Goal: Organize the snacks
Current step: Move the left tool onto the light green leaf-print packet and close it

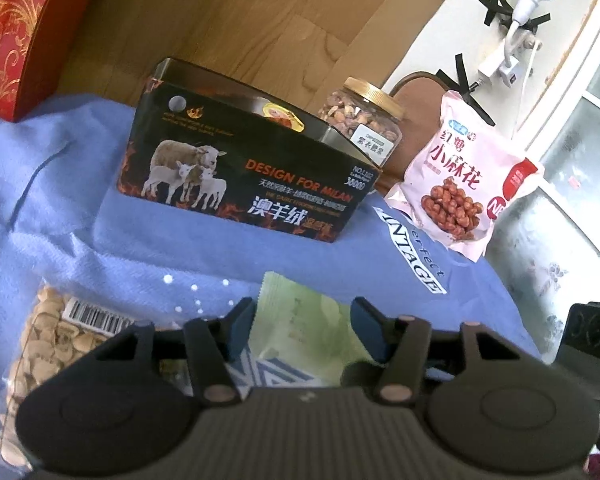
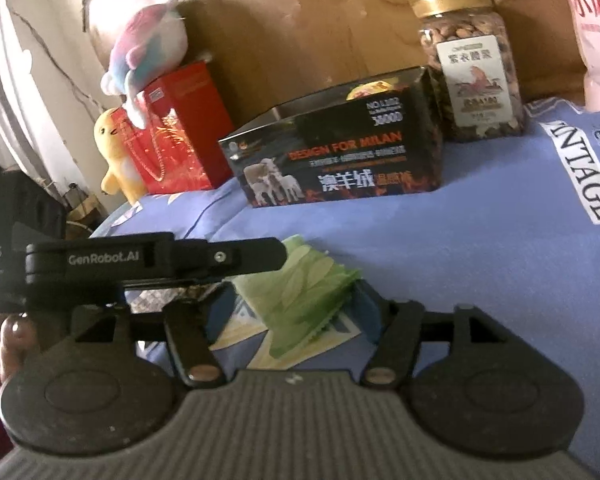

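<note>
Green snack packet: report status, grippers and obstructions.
Left gripper open, astride green packet. Right gripper open, packet between fingers. Packet flat on blue cloth. Nothing blocking.

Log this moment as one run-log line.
left gripper: open over green packet | right gripper: open, same packet | black box: open-topped

A box (image 1: 240,168) stands on the cloth (image 1: 160,248) near the middle; a jar (image 1: 364,116) stands just behind its right end; a snack bag (image 1: 464,184) leans to the right of both; a small packet (image 1: 296,320) lies on the cloth in front of the box; a bag of nuts (image 1: 40,340) lies left of the packet; a gift bag (image 2: 180,132) stands left of the box, with two soft toys (image 2: 140,60) against it.
</note>
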The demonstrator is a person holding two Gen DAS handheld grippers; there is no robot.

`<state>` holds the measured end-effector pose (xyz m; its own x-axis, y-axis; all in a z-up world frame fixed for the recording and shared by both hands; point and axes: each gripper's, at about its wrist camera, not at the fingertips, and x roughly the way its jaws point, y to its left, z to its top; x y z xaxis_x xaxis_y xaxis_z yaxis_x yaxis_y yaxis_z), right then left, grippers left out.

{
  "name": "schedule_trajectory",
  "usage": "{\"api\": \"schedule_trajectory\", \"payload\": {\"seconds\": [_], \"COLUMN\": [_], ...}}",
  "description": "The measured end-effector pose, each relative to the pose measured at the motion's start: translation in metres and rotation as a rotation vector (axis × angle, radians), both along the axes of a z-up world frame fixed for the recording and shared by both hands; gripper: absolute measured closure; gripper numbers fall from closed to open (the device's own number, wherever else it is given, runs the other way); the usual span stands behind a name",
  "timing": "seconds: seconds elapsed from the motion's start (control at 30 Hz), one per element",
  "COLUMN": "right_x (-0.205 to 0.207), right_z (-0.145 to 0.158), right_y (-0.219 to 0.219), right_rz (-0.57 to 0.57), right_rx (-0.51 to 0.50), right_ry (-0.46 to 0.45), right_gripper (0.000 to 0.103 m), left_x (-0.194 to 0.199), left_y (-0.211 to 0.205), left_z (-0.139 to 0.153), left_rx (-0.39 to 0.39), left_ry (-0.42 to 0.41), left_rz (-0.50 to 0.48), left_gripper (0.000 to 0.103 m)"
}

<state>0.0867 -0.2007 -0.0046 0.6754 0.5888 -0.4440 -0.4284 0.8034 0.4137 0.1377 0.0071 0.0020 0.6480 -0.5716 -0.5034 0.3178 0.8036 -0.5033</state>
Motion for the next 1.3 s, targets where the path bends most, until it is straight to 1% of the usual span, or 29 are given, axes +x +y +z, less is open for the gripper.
{"api": "schedule_trajectory", "payload": {"seconds": [0.07, 0.17, 0.23, 0.37, 0.43, 0.57, 0.9, 0.97, 1.3], "right_x": [-0.0018, -0.0034, -0.0027, -0.0021, -0.0027, -0.0036, -0.0039, -0.0045, -0.0048], "right_z": [0.0003, -0.0002, -0.0009, -0.0014, -0.0012, -0.0009, -0.0008, -0.0006, 0.0001], "right_y": [0.0037, 0.0077, 0.0062, 0.0053, 0.0059, 0.007, 0.0087, 0.0091, 0.0096], "right_rz": [0.012, 0.02, 0.019, 0.017, 0.016, 0.014, 0.013, 0.011, 0.009], "right_rx": [-0.016, -0.037, -0.031, -0.026, -0.029, -0.036, -0.049, -0.052, -0.058], "right_ry": [-0.015, -0.023, -0.02, -0.018, -0.02, -0.023, -0.027, -0.028, -0.03], "right_gripper": [0.023, 0.022, 0.022, 0.022, 0.022, 0.022, 0.022, 0.022, 0.022], "left_x": [-0.0002, 0.0001, -0.0003, -0.0015, -0.0021, -0.0034, -0.0016, -0.0018, -0.0024], "left_y": [0.002, 0.0057, 0.0075, 0.007, 0.0065, 0.0057, 0.0083, 0.0082, 0.008], "left_z": [0.0005, 0.0009, 0.0018, 0.0038, 0.0042, 0.0055, 0.0039, 0.0039, 0.0033], "left_rx": [-0.008, -0.017, -0.016, 0.014, 0.027, 0.041, 0.034, 0.035, 0.033], "left_ry": [0.002, 0.008, 0.009, 0.003, 0.0, -0.007, 0.007, 0.006, 0.004], "left_rz": [0.004, 0.018, 0.031, 0.047, 0.049, 0.048, 0.052, 0.051, 0.049], "left_gripper": [0.047, 0.047, 0.045, 0.038, 0.037, 0.036, 0.035, 0.033, 0.033]}}
